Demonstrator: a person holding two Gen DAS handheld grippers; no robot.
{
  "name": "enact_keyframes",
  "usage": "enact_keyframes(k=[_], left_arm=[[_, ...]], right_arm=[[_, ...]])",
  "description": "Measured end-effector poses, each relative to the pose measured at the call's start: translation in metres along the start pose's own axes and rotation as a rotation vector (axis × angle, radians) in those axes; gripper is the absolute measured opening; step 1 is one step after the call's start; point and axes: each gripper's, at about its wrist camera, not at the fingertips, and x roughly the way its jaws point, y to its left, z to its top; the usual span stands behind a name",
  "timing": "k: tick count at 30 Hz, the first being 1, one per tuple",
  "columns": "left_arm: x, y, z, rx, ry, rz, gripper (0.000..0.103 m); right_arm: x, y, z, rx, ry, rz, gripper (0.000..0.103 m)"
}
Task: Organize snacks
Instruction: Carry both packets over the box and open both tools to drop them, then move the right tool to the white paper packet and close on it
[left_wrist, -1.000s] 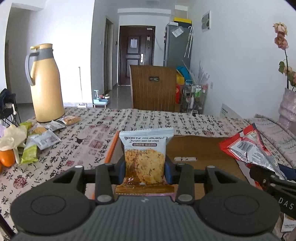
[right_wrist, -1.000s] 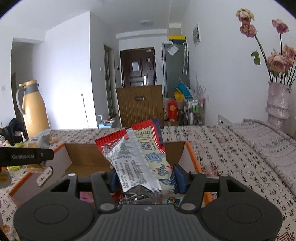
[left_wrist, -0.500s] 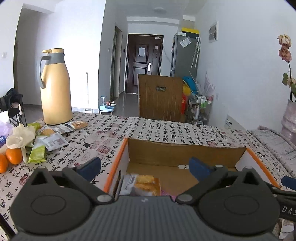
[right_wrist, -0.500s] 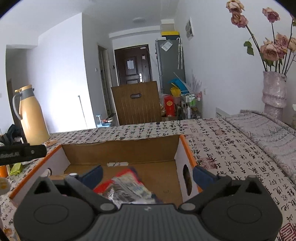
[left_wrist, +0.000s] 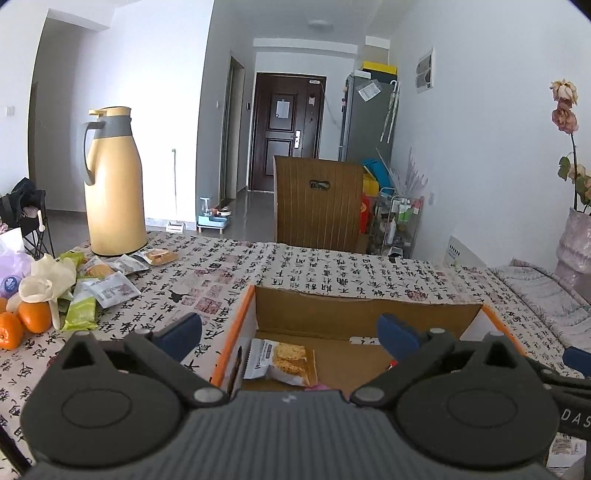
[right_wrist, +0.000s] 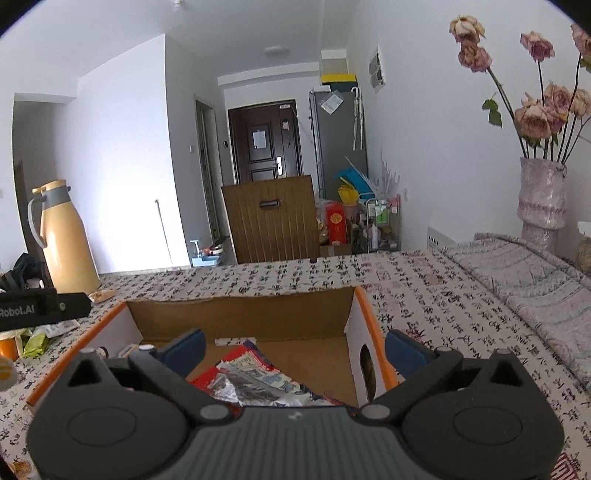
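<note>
While both views look into the cardboard box (left_wrist: 369, 314) on the bench (left_wrist: 295, 266), each shows a different packet. Left view: the pumpkin crisps packet (left_wrist: 280, 360) lies flat at the box's left end, below the left hand-held gripper (left_wrist: 290, 330), jaws wide apart and empty; loose snacks (left_wrist: 107, 288) lie left of the box. Right view: the red packet (right_wrist: 243, 376) lies inside the box beneath the right hand-held gripper (right_wrist: 295, 349), likewise spread wide and empty.

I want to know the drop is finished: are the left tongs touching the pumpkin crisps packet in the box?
Apart. The left wrist view shows the left tongs wide open, with the pumpkin crisps packet lying on the box floor, clear of both fingers.
</note>
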Motion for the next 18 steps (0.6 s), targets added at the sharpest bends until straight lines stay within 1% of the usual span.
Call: enact_keyframes(k=[2, 8, 18], left_arm=[[-0.005, 0.000, 0.001, 0.000, -0.003, 0.001, 0.103], [-0.021, 0.002, 0.000, 0.010, -0.009, -0.001, 0.103], [-0.049, 0.016, -0.017, 0.044, 0.014, -0.005, 0.103]], right_arm=[[-0.004, -0.001, 0.001, 0.000, 0.003, 0.013, 0.103], [-0.019, -0.004, -0.002, -0.007, 0.012, 0.015, 0.103], [-0.047, -0.024, -0.020, -0.036, 0.046, -0.006, 0.103]])
